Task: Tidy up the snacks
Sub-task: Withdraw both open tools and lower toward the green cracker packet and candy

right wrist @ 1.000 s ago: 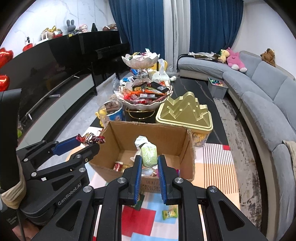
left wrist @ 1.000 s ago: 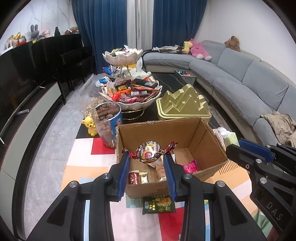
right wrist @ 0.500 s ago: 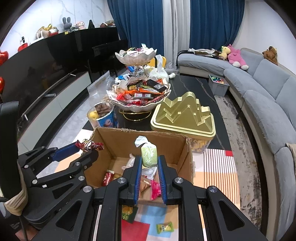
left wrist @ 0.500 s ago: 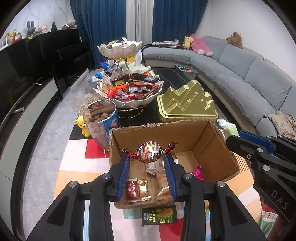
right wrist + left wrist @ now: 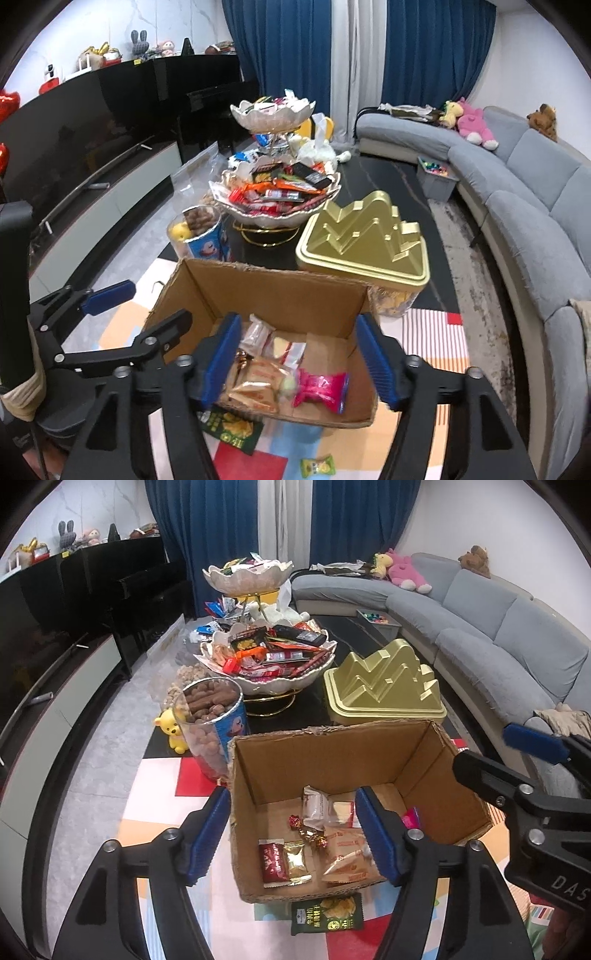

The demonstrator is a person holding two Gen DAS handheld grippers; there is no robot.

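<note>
Over the box (image 5: 343, 760), both claws hang spread wide with nothing between their fingers: the left claw (image 5: 295, 830) straddles the box's near left part, and the right claw (image 5: 301, 358) sits above its near right part. A second ago the left one pinched a twist-wrapped candy and the right one a pale green packet; both have since let go. The candy (image 5: 308, 830) now lies on the box floor among the other snacks. A greenish piece beside the pink wrapper (image 5: 325, 387) may be the dropped packet, though I cannot be sure. So the drop step looks finished for this pair. Next, I judge, comes fetching what lies loose on the table: the green chip bag (image 5: 327, 914) just in front of the box, and a small green sweet (image 5: 317, 466) nearer the right claw. Each calls for a pull back and a low reach.
</note>
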